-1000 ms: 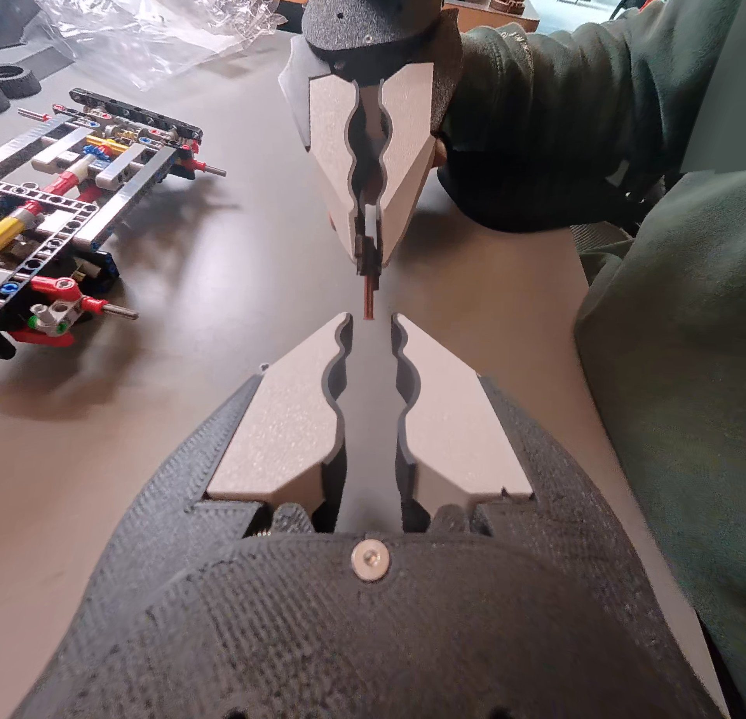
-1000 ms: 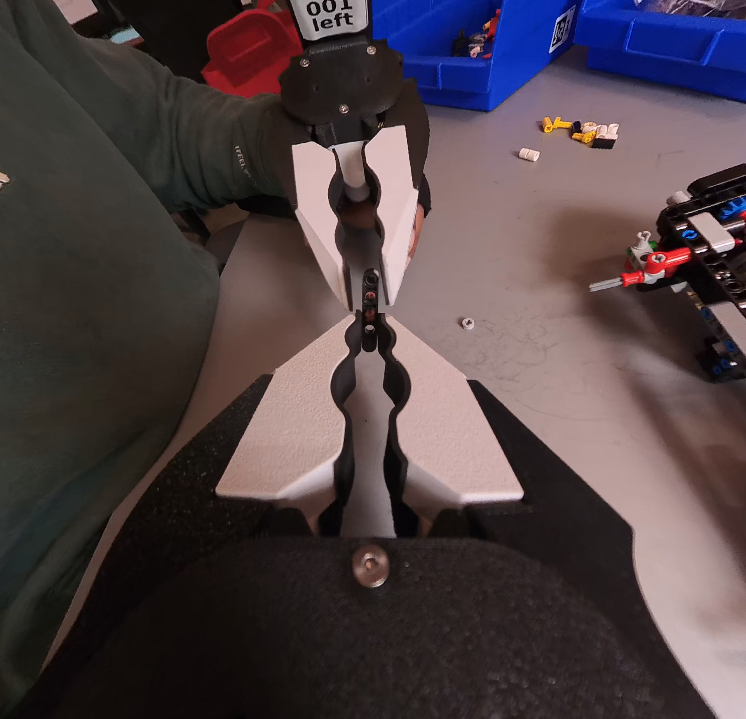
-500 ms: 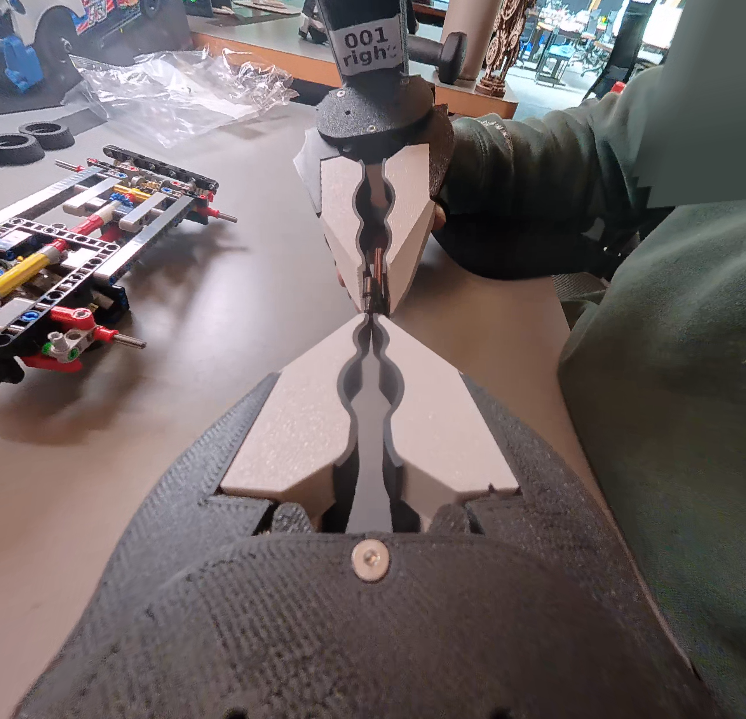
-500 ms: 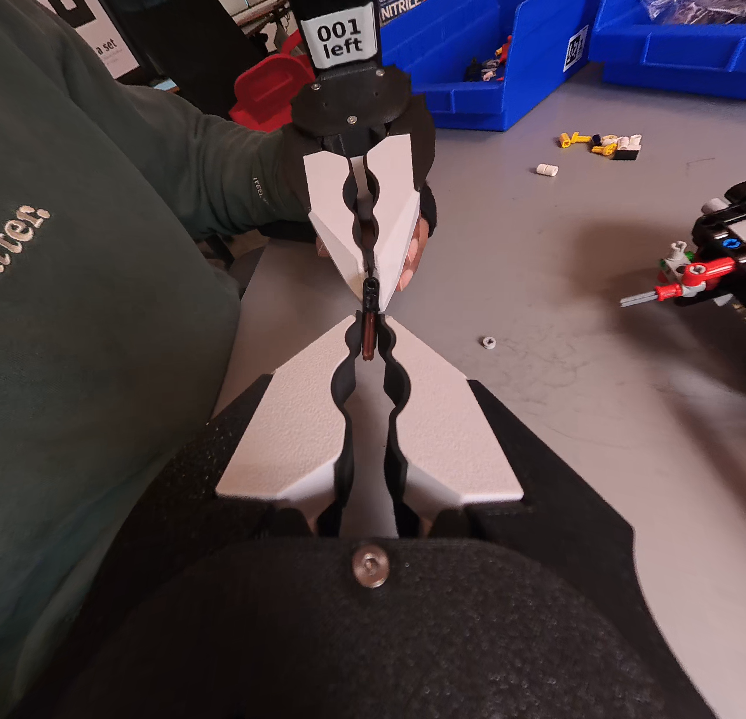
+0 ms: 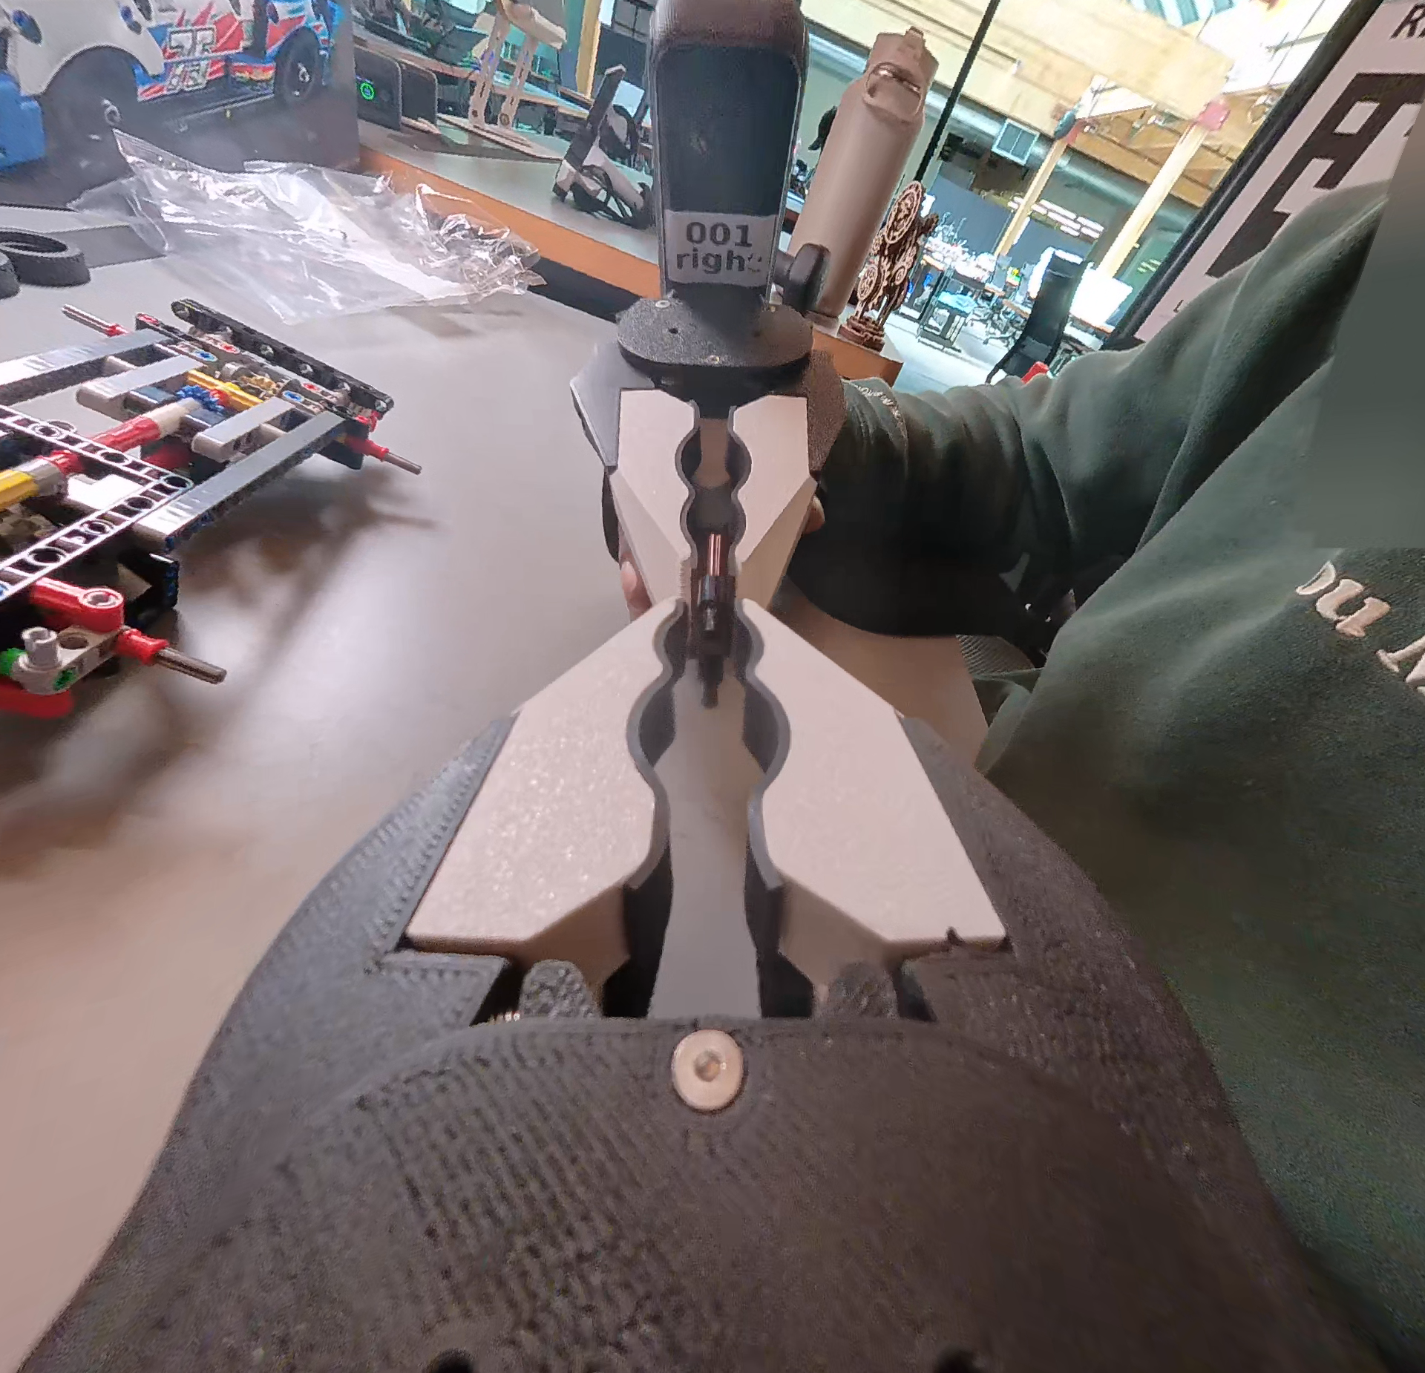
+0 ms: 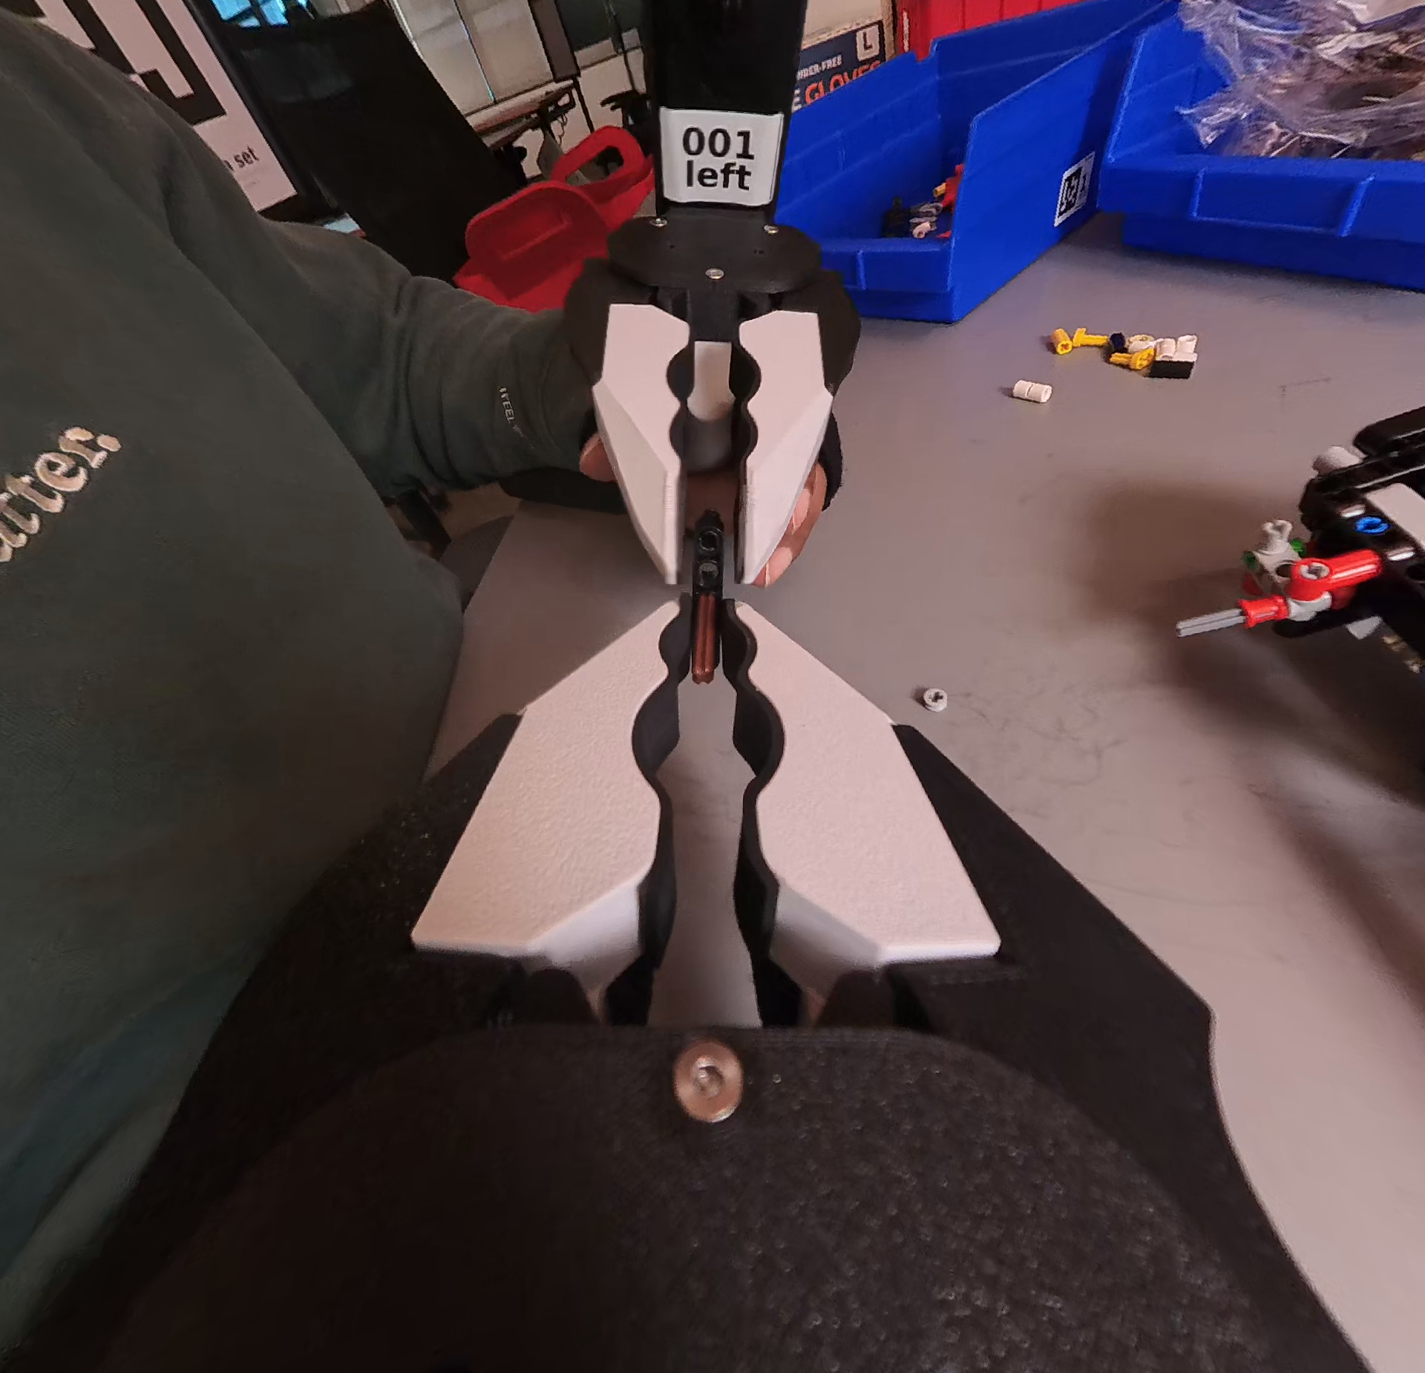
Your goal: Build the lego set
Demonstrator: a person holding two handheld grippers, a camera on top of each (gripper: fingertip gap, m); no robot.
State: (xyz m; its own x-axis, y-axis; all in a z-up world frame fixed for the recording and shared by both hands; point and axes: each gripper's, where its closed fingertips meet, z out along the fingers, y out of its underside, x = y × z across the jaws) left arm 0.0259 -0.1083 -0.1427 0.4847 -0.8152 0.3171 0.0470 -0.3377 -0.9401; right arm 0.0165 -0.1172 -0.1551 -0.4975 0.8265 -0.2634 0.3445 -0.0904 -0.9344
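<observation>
My two grippers meet tip to tip above the table. My left gripper [image 5: 705, 615] is shut on a small black connector [image 5: 707, 638]. My right gripper [image 6: 705, 611] is shut on a short brown axle [image 6: 703, 646]. The axle's far end meets the connector [image 6: 708, 557] in line with it. The right gripper [image 5: 713, 576] faces me in the left wrist view, and the left gripper [image 6: 708, 576] faces me in the right wrist view. The part-built Lego chassis [image 5: 154, 472] lies on the table, off to one side; it also shows in the right wrist view [image 6: 1357, 549].
A small grey bush [image 6: 934, 697] and a cluster of loose pieces [image 6: 1126, 349] lie on the table. Blue bins [image 6: 964, 179] stand behind them. A clear plastic bag [image 5: 308, 233] and a tyre [image 5: 42, 256] lie beyond the chassis. The person's green sleeve [image 5: 1157, 526] is close by. Less than 4 cm separates the two grippers' tips. The small grey bush [image 6: 934, 697] lies around 9 cm away from my right fingertips.
My left gripper was open and has shut on the black connector. Both grippers have tilted upward. The brown axle now sits between my right gripper's fingers instead of sticking out past the tips.
</observation>
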